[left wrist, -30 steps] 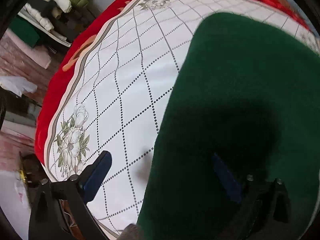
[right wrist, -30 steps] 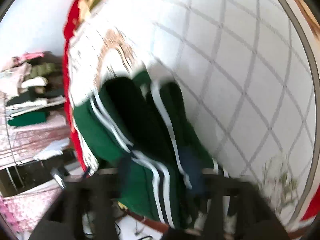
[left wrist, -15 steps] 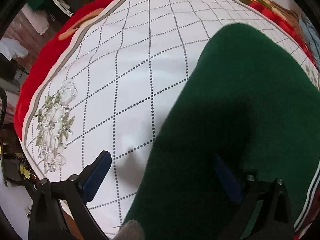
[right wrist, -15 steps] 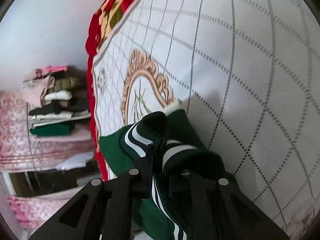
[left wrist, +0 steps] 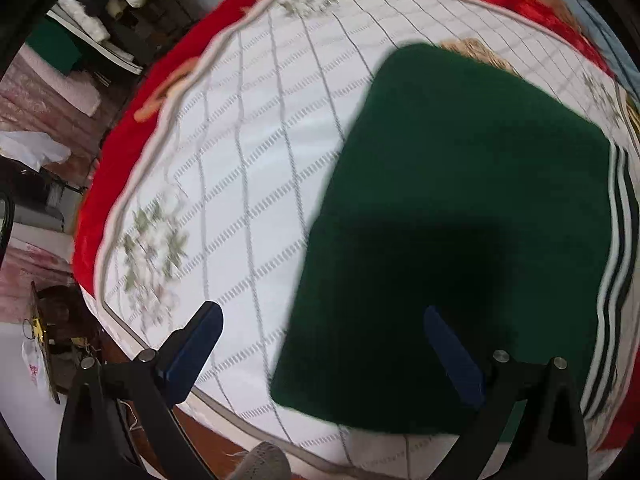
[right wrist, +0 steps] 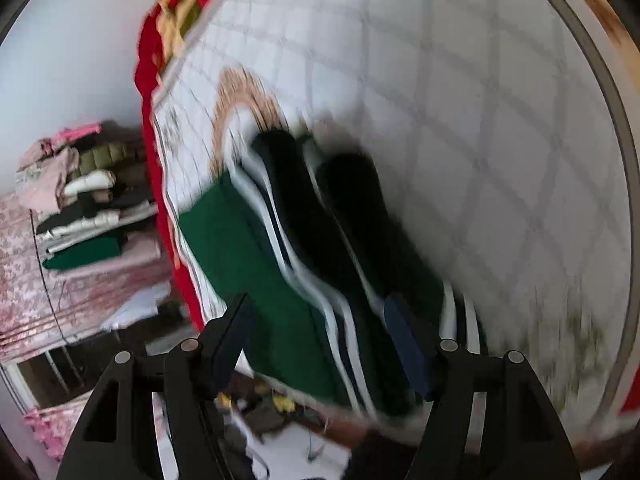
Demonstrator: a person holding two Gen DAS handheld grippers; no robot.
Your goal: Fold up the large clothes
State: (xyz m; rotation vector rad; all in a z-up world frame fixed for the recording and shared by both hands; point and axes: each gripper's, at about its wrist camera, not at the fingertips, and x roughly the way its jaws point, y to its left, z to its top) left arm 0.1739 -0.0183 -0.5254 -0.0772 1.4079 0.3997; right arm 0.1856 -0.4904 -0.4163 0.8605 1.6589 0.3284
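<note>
The green garment lay folded into a rough rectangle on the white quilted bedspread, near the bed's front edge, its white-and-dark striped trim running down the right side. The left gripper hovered over the garment's left edge, jaws spread wide, one blue pad above the spread and the other above the green cloth, holding nothing. The right gripper hung over the striped end of the garment, jaws likewise apart and empty; that view was smeared by motion, so fine detail was lost.

By the look of it, the cloth was soft, thick knit: light enough to lift, limp, prone to sag and slide out of its fold if pinched at one point only. It should not be slippery or fragile. The best hold seemed to be the folded edges or corners, one gripper at each end, catching all layers at once; the striped band looked firmer and should grip well.

No brand, label or readable writing showed on the garment or the spread. A stack of folded clothes sat on a shelf well off to the side.
</note>
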